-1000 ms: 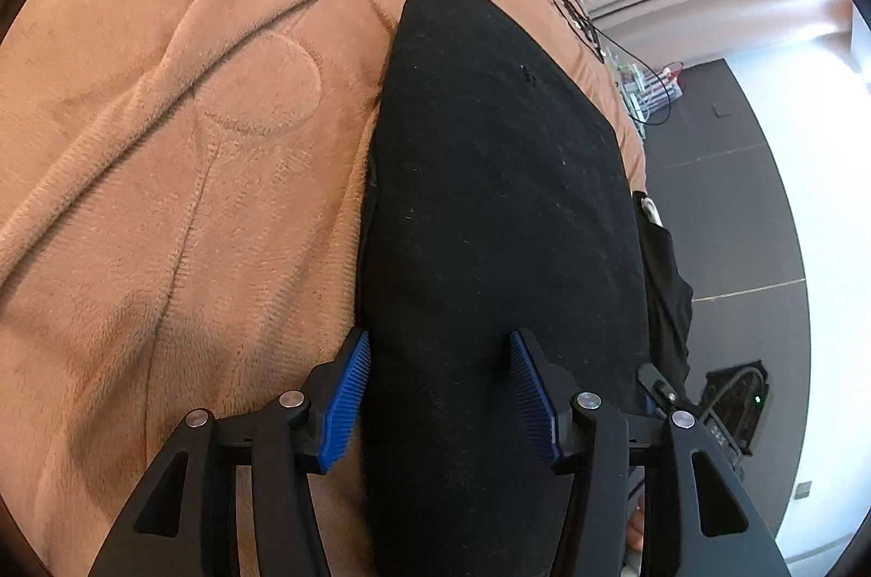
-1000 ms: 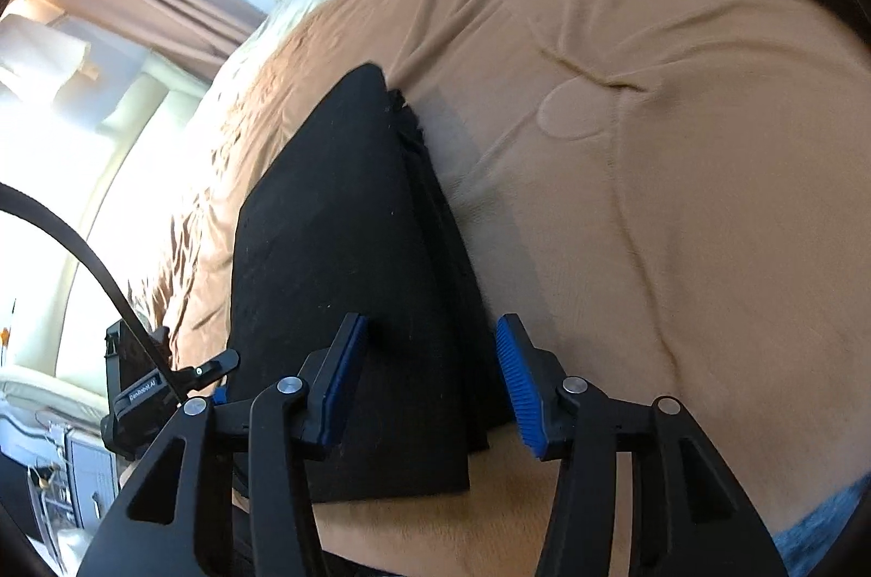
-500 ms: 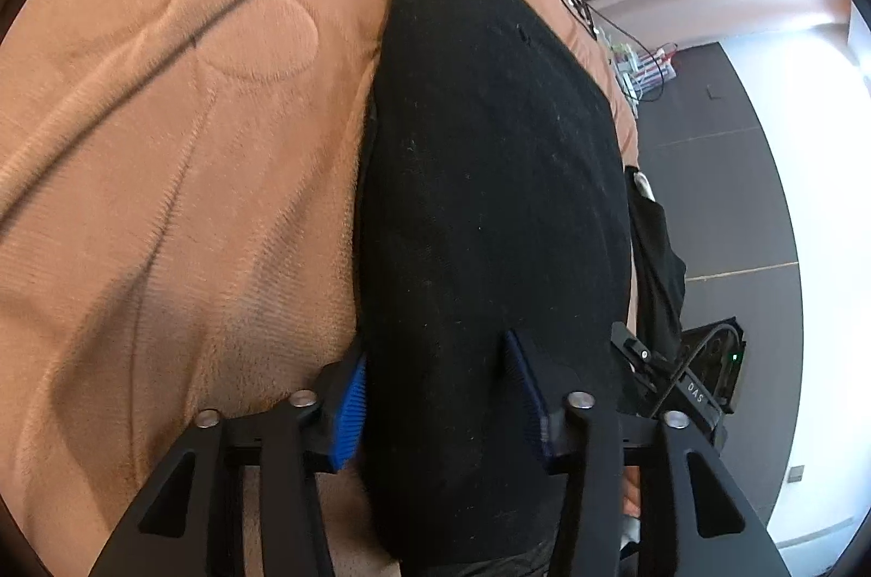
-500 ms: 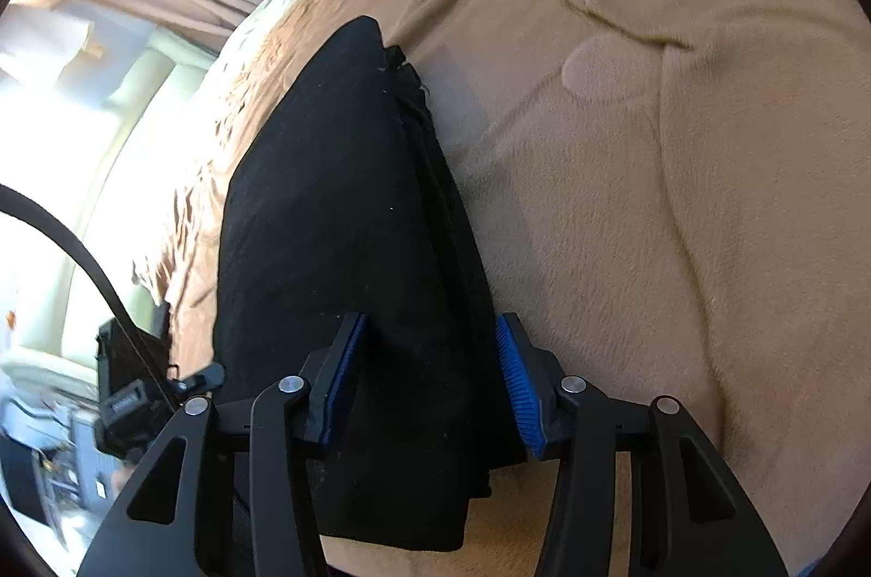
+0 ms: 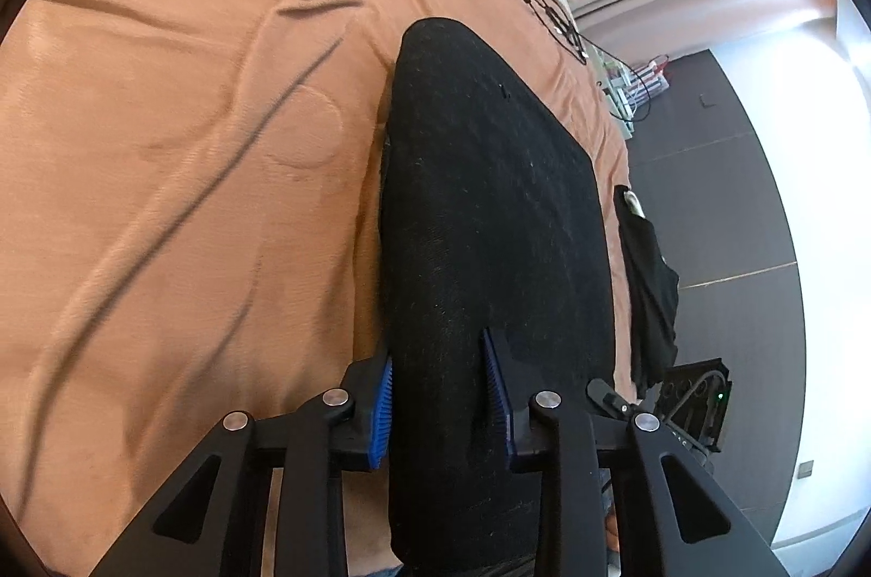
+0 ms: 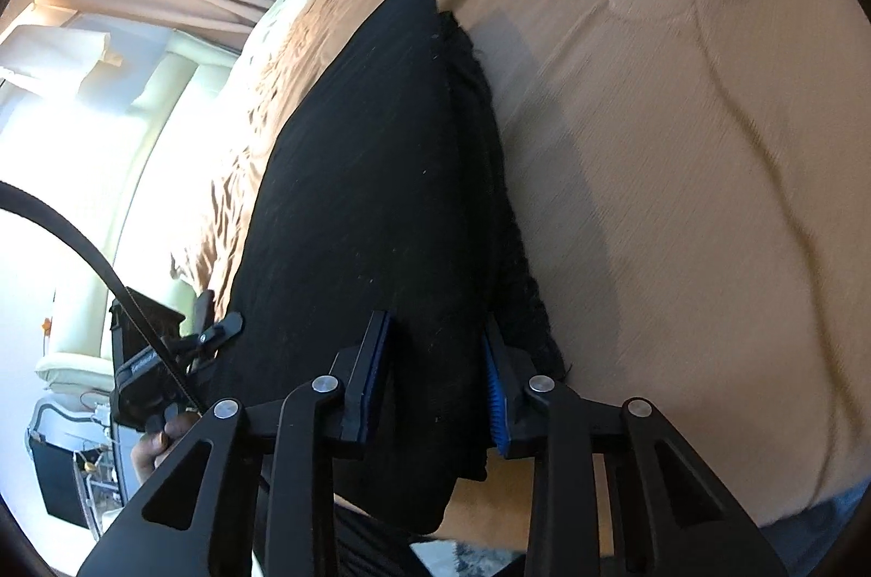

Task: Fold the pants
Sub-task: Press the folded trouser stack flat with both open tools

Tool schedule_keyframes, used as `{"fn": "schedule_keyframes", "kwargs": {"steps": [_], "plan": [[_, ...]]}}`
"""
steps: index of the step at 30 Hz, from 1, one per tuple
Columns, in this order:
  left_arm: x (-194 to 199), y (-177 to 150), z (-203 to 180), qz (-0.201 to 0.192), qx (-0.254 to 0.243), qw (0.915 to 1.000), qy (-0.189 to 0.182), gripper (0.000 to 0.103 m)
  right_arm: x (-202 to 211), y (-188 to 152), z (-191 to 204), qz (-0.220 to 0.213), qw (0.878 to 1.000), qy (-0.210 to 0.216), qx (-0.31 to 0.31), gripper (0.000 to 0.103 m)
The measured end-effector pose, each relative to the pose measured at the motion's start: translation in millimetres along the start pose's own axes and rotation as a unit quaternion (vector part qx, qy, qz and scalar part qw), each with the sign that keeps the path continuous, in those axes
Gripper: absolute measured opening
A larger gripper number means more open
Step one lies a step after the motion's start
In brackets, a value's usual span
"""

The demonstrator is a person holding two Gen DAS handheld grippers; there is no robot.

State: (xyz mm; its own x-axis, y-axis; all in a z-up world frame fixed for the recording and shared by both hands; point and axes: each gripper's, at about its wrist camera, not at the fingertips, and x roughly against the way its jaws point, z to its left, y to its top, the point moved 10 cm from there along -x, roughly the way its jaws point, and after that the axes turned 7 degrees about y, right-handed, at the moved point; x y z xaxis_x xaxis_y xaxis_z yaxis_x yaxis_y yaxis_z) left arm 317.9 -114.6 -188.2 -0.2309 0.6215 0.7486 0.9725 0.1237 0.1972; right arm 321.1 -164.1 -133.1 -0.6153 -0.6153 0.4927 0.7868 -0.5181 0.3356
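Both my left gripper [image 5: 441,400] and right gripper [image 6: 433,378] narrowed since before, jaws closing onto the pants [image 5: 490,207] near edge, ready to lift

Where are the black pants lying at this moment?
In both wrist views the black pants lie folded on the brown blanket, their near end between the closing left gripper and right gripper.
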Motion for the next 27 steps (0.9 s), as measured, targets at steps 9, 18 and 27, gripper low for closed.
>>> {"fn": "schedule_keyframes", "kwargs": {"steps": [9, 18, 27], "plan": [[16.1, -1.2, 19.4, 0.011, -0.011, 0.9986, 0.05, 0.034, -20.9, -21.7, 14.3, 0.044, 0.999, 0.018, -0.009, 0.027], [-3.2, 12.0, 37.8, 0.02, -0.017, 0.996, 0.085, 0.046, -2.1, 20.9, 7.4, 0.012, 1.0, 0.021, 0.009, 0.059], [-15.3, 33.8, 34.5, 0.013, -0.013, 0.9976, 0.067, 0.049, -20.4, 90.1, -5.6, 0.007, 0.998, 0.061, 0.012, 0.065]]}}
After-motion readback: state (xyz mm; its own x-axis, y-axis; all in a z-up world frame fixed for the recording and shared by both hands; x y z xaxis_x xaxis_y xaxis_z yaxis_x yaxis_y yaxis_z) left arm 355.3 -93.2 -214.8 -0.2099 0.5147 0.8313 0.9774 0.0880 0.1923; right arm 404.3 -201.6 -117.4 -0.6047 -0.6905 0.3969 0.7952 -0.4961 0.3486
